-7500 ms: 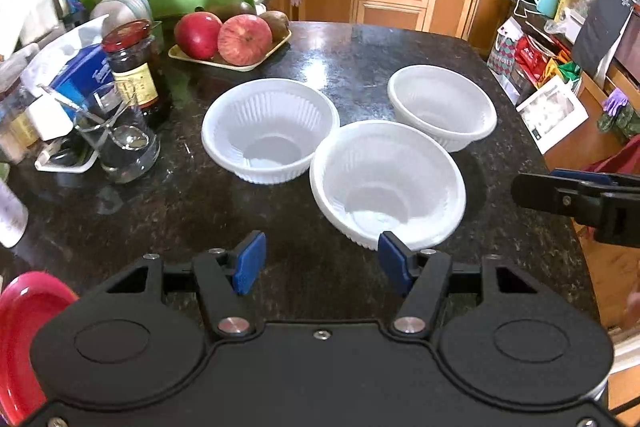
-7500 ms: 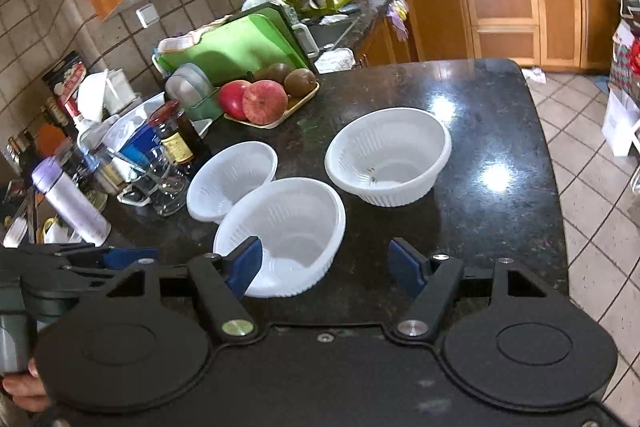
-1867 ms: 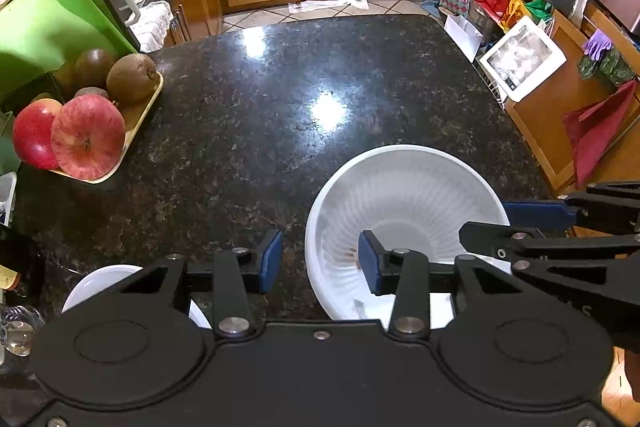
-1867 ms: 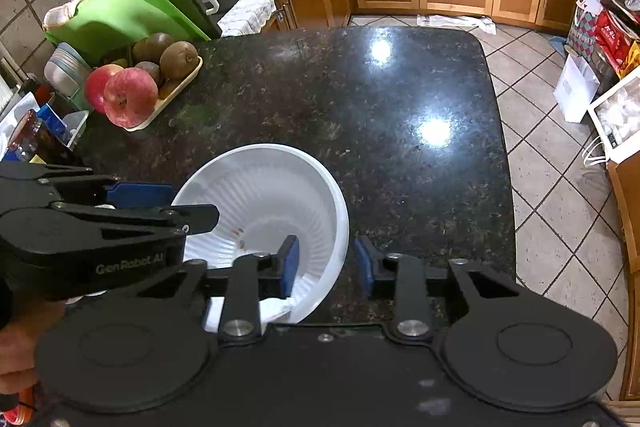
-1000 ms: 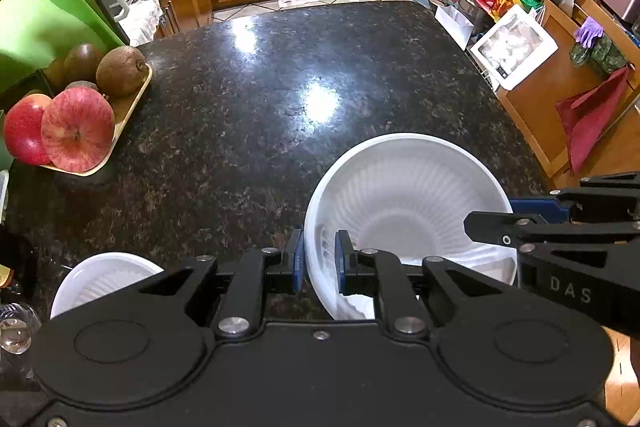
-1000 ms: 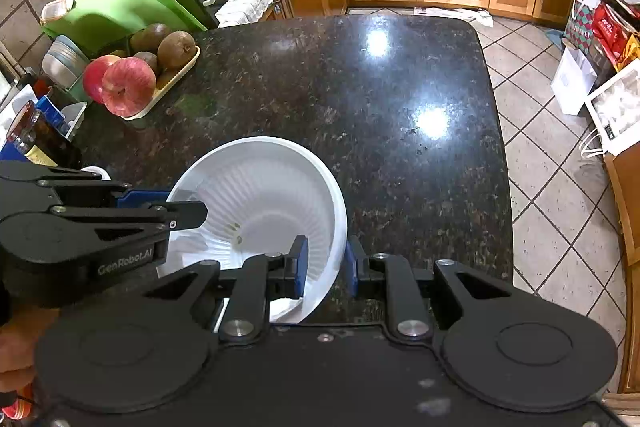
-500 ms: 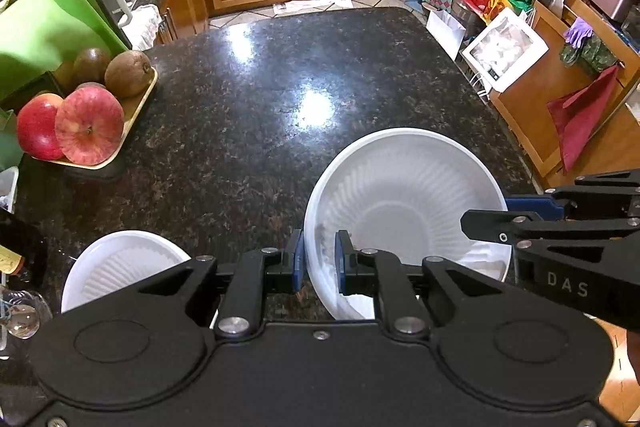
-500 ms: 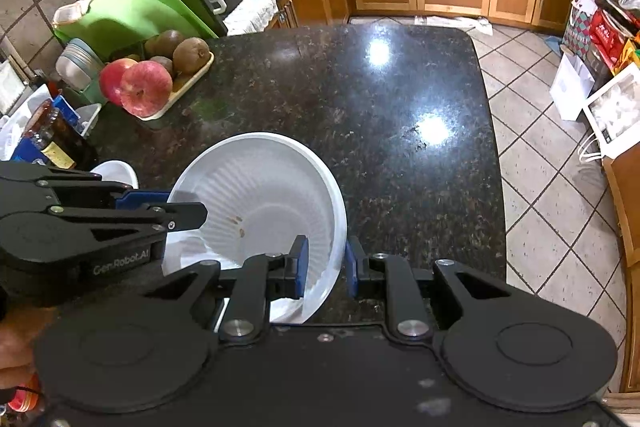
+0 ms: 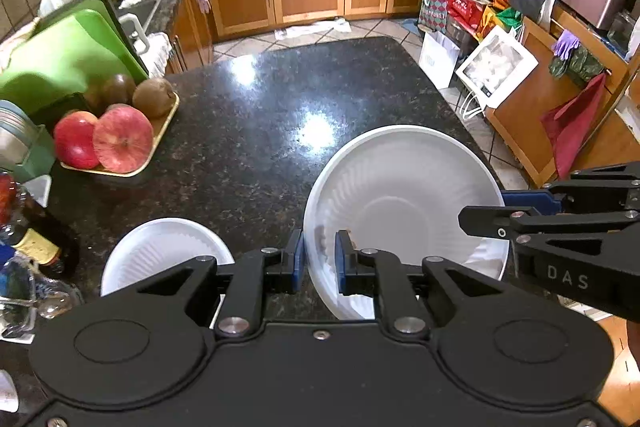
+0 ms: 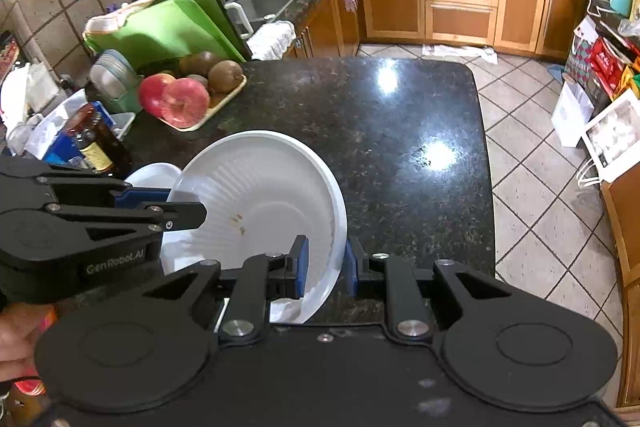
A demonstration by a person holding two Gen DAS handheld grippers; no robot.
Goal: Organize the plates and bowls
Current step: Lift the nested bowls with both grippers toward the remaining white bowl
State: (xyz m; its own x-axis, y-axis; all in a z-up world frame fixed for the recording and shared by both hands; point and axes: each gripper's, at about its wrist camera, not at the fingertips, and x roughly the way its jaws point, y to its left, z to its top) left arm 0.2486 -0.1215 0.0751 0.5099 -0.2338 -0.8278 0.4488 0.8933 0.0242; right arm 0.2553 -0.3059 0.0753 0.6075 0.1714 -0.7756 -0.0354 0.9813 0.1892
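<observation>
Bright overhead light; glare spots on countertop; heavy fisheye bend at edges; green board blurred.

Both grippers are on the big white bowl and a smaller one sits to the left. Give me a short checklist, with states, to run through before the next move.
1. Left gripper shut on the big bowl rim: ok.
2. Right gripper shut on the opposite rim: ok.
3. Big bowl level: not ok, it looks tilted in the right wrist view.
4. Big bowl clear of the counter: cannot tell, its underside is hidden.
5. Small bowl upright and uncovered, ready to be stacked with: ok.
6. Inside of big bowl clean: not ok, a few brown specks show near its base.
</observation>
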